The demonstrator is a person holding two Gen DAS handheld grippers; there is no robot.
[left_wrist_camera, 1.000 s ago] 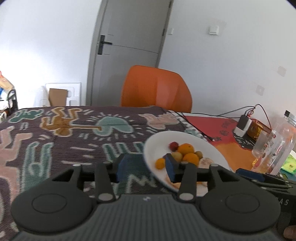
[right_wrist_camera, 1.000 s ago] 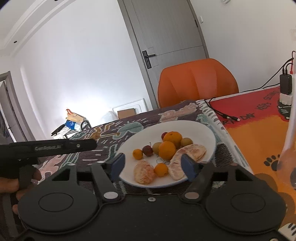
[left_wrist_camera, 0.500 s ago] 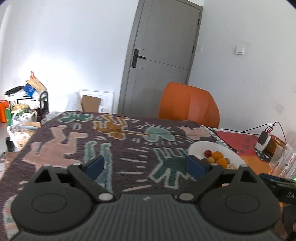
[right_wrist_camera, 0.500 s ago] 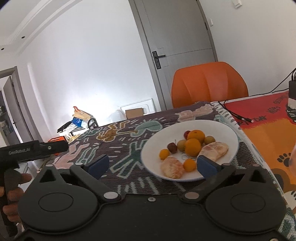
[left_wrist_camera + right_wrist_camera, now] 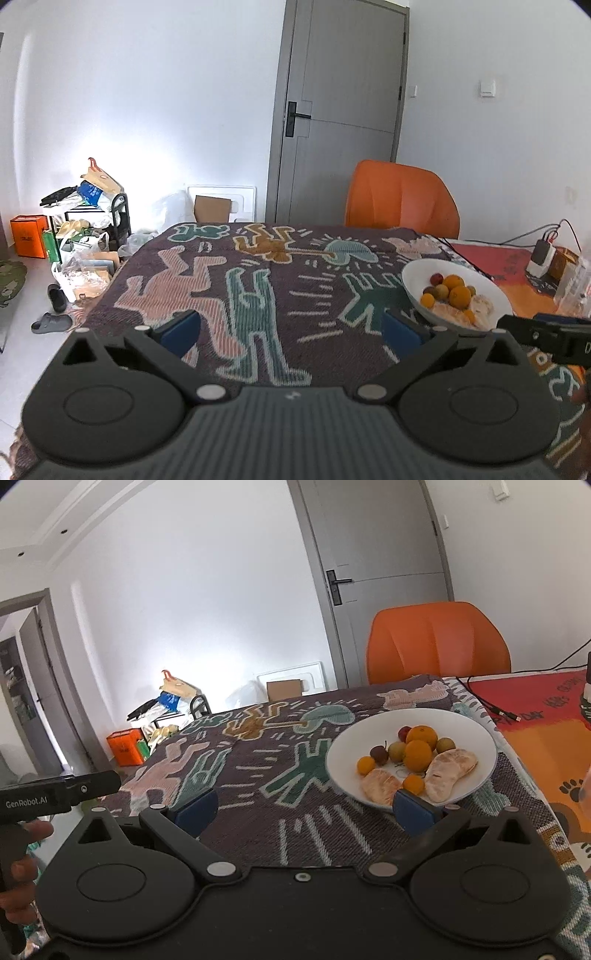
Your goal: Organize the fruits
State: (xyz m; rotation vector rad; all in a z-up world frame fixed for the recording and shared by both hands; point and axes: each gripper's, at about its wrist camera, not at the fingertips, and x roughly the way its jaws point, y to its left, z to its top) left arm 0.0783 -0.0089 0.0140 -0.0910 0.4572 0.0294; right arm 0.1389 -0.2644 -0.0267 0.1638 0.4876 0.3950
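Plate [image 5: 476, 723] holds fruit, peeled segments pointing doorward.

The white round plate [image 5: 413, 291] sits off to the right of the left gripper's spread fingers, and its near rim is covered by the right blue pad and black finger arm. The small orange and reddish fruits [image 5: 448, 291] on it are too tiny there to name (some citrus, maybe). The clear plastic container [image 5: 570, 280] further right is cut by the frame edge. In the right wrist view, the hand [image 5: 20, 871] left of the gripper is half out of frame.
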